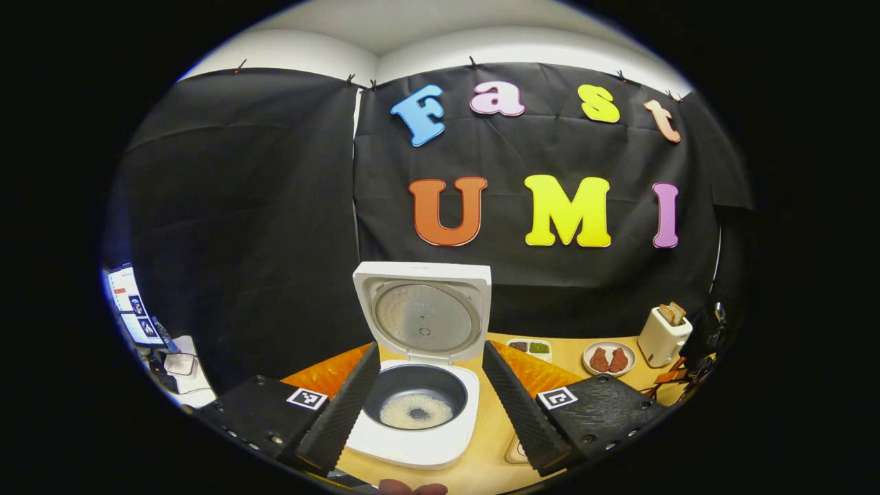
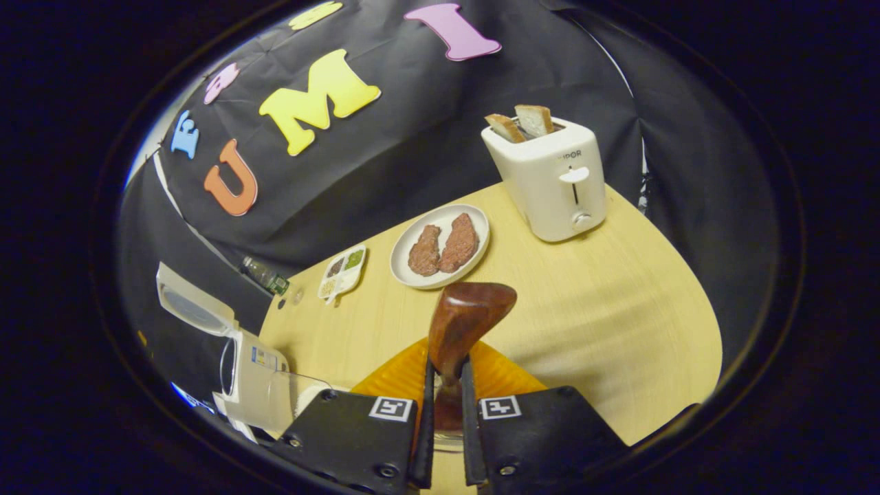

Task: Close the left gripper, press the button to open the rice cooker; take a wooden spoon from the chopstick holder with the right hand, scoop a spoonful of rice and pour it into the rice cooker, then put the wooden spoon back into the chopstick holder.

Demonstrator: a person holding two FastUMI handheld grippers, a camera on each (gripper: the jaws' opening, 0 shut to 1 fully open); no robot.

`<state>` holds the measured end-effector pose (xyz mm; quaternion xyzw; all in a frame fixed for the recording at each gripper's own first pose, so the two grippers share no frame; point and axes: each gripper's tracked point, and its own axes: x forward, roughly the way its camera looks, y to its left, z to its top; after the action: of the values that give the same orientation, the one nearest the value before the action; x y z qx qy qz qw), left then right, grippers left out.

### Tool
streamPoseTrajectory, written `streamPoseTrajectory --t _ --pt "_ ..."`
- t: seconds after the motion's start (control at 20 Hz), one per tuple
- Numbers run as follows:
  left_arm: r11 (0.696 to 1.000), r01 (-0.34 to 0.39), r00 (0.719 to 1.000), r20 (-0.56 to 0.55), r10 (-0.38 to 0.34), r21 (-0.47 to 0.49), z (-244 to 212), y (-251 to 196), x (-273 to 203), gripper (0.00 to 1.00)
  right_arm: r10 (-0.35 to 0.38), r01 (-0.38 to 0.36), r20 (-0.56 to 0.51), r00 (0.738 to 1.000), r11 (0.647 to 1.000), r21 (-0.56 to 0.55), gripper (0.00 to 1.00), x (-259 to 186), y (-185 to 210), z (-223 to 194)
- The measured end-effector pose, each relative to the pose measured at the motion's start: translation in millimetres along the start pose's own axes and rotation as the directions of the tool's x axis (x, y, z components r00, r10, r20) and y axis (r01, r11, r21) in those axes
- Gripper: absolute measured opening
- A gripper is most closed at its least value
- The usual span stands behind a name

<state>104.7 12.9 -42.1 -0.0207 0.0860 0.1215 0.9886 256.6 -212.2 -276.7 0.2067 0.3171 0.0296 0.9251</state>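
Rice cooker lid up; left tool wide; right tool pinching smooth wooden spoon.

The wooden spoon's handle is hidden between the right gripper's fingers, and the rice cooker's base is cut off by the picture's edge.

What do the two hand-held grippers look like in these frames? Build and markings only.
Left hand-held gripper: black blocky bodies with screws, a square black-and-white marker tag on each, and long wedge-shaped fingers with ribbed inner faces. Right hand-held gripper: same black bodies, screws and tags, with thin flat fingers.
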Motion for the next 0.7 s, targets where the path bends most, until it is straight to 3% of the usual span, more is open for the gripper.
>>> streamPoseTrajectory --t 0.15,0.4,0.7 --pt "1.0 0.025 1.0 0.007 -0.025 0.002 1 -1 -1 0.95 -0.024 0.026 0.054 0.998 0.999 -0.04 0.22 -19 6 11" --pt "0.998 0.061 0.997 0.038 -0.06 -0.01 3 7 -4 0.96 -0.09 0.109 0.16 0.983 0.988 -0.111 0.13 -60 26 36" --pt "0.996 0.093 0.993 0.072 -0.092 -0.01 3 36 -6 0.95 -0.056 0.123 0.275 0.96 0.964 -0.234 0.12 -109 108 41"
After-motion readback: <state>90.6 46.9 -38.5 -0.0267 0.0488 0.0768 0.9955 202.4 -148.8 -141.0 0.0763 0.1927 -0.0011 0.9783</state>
